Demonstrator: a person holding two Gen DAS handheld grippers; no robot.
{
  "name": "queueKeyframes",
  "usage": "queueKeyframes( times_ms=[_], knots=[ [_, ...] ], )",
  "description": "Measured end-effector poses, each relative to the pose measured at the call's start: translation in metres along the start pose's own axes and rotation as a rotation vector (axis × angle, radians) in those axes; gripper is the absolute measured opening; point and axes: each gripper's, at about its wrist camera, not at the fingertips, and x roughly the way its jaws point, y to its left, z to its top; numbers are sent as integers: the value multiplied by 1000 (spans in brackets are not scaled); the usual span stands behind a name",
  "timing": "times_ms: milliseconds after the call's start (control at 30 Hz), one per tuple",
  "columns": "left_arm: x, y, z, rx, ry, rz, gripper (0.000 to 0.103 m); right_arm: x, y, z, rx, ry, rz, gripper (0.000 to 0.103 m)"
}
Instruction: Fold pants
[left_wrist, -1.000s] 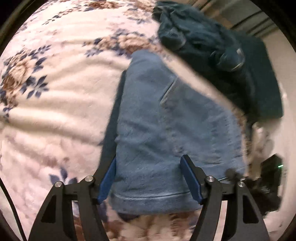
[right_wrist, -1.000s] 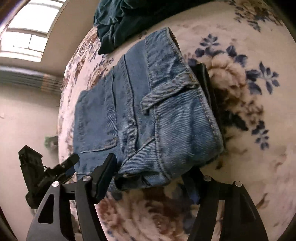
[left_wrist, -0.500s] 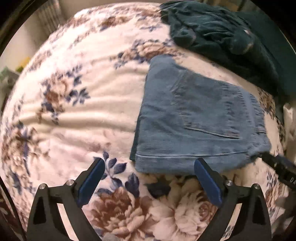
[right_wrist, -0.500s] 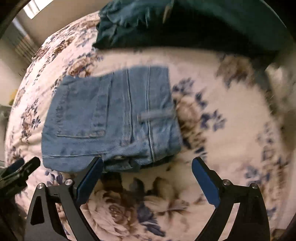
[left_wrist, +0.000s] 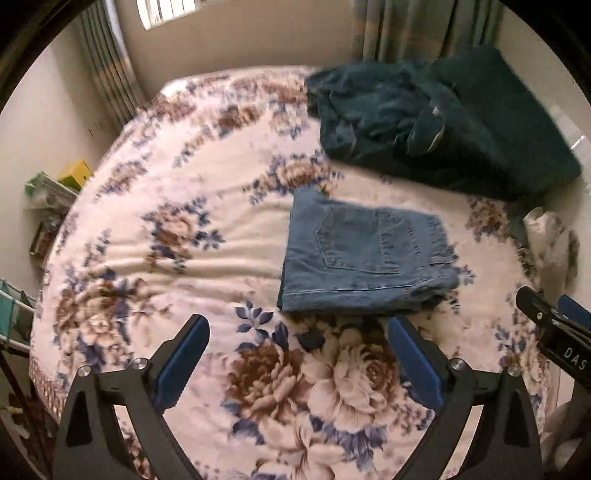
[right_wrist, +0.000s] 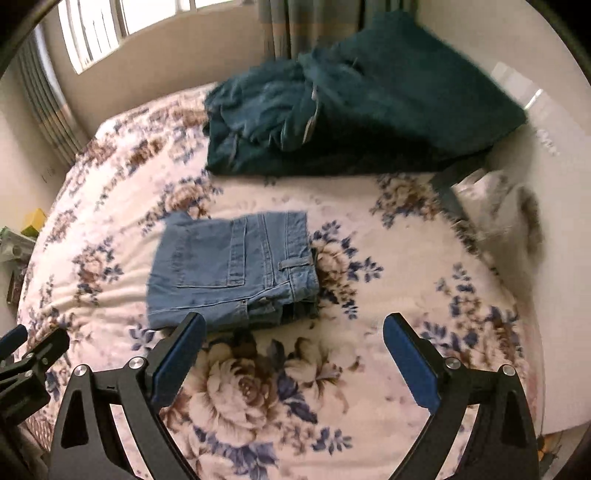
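One pair of light blue pants (left_wrist: 364, 258) lies folded into a compact rectangle near the middle of a floral bed (left_wrist: 177, 229), back pocket facing up. Two tools hover above it, the left tool (left_wrist: 297, 354) and the right tool (right_wrist: 293, 350), each with jaws spread wide after just opening and gripping nothing. One heap of dark teal clothes (right_wrist: 280, 122) sits at about one o'clock from the pants.

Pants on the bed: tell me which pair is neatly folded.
The light blue jeans mid-bed, a flat rectangle; the dark teal pants behind them lie crumpled.
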Motion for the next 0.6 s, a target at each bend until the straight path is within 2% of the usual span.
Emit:
queueKeyframes(
  times_ms=[200, 333, 600],
  knots=[
    [-114, 5, -24, 3, -103, -8, 99, -142, -5, -29, -32, -125, -14, 99],
    [-177, 1, -46, 24, -134, 6, 99, -228, -11, -51, -31, -169, -4, 99],
    [-284, -4, -83, 46, -215, 25, 99, -344, -27, -94, -70, -194, 29, 99]
  ],
)
